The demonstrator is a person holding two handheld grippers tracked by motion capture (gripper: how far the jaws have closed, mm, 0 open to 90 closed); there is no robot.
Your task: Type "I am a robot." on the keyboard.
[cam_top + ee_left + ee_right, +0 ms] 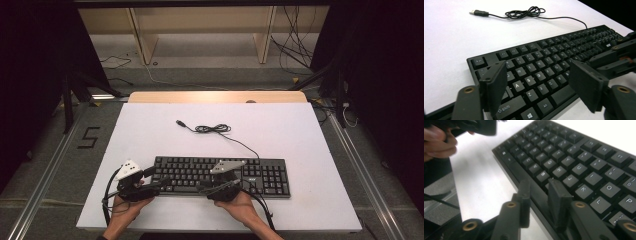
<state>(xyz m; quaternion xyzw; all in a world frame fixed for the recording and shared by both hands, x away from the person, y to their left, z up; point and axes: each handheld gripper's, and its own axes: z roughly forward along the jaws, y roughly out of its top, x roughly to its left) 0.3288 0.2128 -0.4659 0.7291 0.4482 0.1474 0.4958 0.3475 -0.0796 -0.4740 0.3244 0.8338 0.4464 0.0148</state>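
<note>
Black plastic, stiff and fairly light, the keyboard (220,175) is best taken by its front edge. It lies just ahead of both claws on the table (300,130). Left claw (537,87) stands open above the keys; right claw (539,202), partly open, straddles that edge. "Shift" and "Alt" can be read.

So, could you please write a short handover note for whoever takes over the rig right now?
Left gripper: open, over the left end of the black keyboard, holding nothing.
Right gripper: jaws part open astride the keyboard's front edge; grip not certain.
Keyboard lies flat near the front of the white table; its USB cable lies coiled behind, unplugged.
Done: both grippers at the keyboard. Left: whatever handling follows.
</note>
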